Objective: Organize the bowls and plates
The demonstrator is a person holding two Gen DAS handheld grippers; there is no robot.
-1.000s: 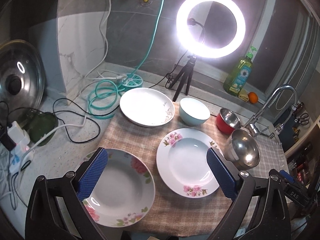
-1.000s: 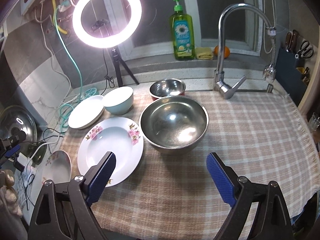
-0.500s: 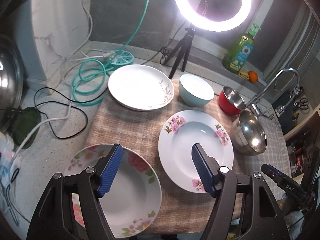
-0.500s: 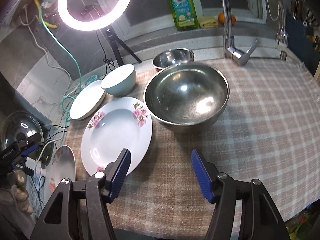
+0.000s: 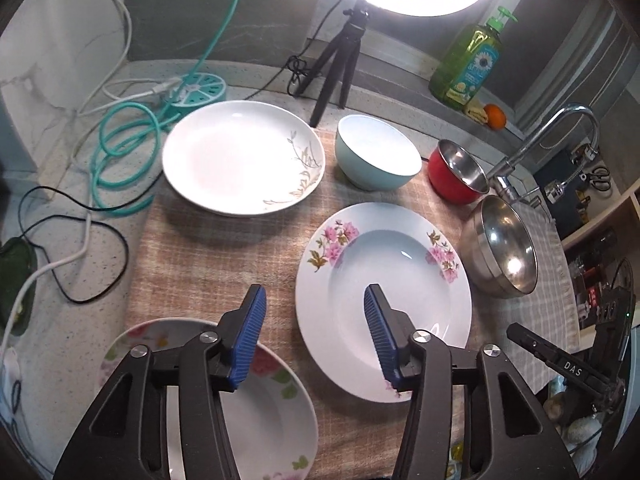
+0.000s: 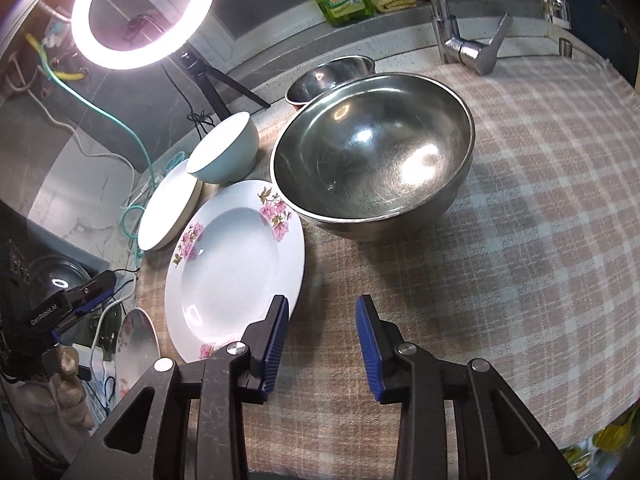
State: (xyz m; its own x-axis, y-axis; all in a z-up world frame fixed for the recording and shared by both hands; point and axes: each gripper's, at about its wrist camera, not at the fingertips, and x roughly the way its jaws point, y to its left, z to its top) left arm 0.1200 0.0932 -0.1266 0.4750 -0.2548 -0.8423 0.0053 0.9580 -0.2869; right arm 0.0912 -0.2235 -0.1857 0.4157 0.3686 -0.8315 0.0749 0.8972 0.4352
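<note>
Both claws hover empty above the worktop. Seen from its own camera, the left claw (image 5: 314, 330) has its blue pads parted and nothing between them, poised over the gap between two flowered plates. The right claw (image 6: 320, 344) is likewise parted and holds nothing, its left pad just above the rim of the pink-flowered plate (image 6: 236, 268).

By my reading the sorting has not begun. Every dish lies apart on the checked cloth (image 6: 500, 240) or beside it: the pink-flowered plate in the middle, a second flowered plate (image 5: 256, 420) at the near left, partly off the cloth, and a plain white plate with a leaf sprig (image 5: 240, 164) at the back. The pale blue bowl (image 5: 376, 160) stands next to that plate, the red bowl with a steel lining (image 5: 456, 176) further right, and the large steel bowl (image 6: 372, 156) close against the pink-flowered plate. Nothing is stacked or nested yet, so all of that remains.

Readable writing is scarce: "DAS" on the other claw's body in the left view, and what looks like "GenRobot.AI" in the right view. The label on the green soap bottle (image 5: 468, 64) shows a daisy, but its text is too small to read.
</note>
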